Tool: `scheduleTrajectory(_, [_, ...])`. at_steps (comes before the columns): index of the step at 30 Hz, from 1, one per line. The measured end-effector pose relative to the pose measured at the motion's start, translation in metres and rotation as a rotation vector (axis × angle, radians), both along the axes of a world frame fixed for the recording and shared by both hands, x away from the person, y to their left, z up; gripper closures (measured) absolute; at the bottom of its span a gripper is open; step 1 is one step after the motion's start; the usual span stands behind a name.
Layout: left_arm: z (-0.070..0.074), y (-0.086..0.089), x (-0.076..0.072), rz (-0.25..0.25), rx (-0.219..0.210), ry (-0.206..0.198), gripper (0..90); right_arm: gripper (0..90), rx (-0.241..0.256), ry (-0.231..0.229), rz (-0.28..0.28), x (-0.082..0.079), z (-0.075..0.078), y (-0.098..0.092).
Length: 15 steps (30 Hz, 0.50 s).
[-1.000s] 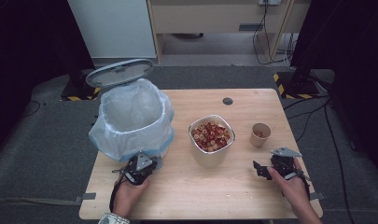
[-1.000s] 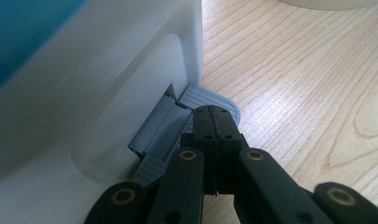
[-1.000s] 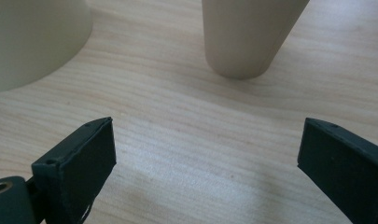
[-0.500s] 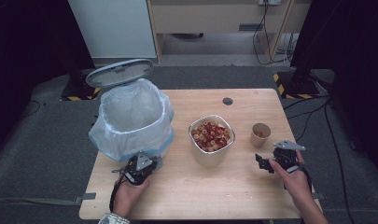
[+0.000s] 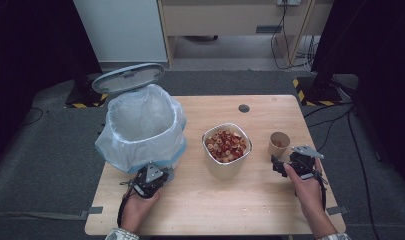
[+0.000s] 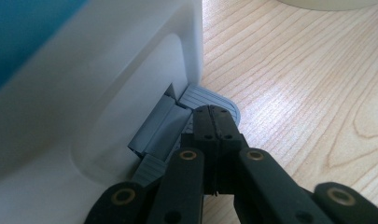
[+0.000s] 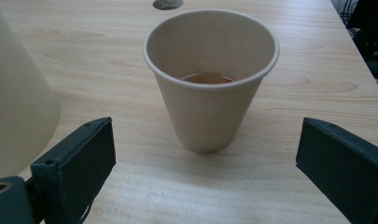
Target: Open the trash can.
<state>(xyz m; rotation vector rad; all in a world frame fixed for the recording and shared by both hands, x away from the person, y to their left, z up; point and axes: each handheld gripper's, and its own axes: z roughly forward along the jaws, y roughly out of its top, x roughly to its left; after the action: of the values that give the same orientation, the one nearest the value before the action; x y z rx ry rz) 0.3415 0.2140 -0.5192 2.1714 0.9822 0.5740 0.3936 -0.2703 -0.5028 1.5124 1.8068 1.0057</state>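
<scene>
A pedal bin (image 5: 142, 130) with a white liner stands at the table's left, its lid (image 5: 127, 78) raised behind it. My left gripper (image 5: 157, 176) is at the bin's base. In the left gripper view it (image 6: 213, 122) is shut, with nothing between the jaws, and its tip lies on the grey foot pedal (image 6: 203, 95). A cream bowl (image 5: 226, 145) of red and tan rings sits mid-table. A paper cup (image 5: 279, 142) stands to its right. My right gripper (image 7: 206, 161) is open, and the cup (image 7: 210, 79) stands upright just ahead between the spread jaws, a little reddish liquid at its bottom.
The bowl's wall (image 7: 14, 93) rises close on the left in the right gripper view. A dark round grommet (image 5: 244, 108) sits in the table near its far edge. The bin's white wall (image 6: 107, 93) stands against the left gripper. Bare wood lies along the table's near side.
My right gripper has moved forward and a little left, closer to the paper cup. The left gripper has stayed at the pedal.
</scene>
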Motion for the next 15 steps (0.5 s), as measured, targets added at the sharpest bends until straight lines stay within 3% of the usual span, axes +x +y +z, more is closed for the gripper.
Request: scheduleTrajectory(15, [0.0, 0.0, 0.0, -0.001, -0.001, -0.001, 89.5, 5.2, 0.029, -0.024, -0.082, 0.027, -0.009, 0.017])
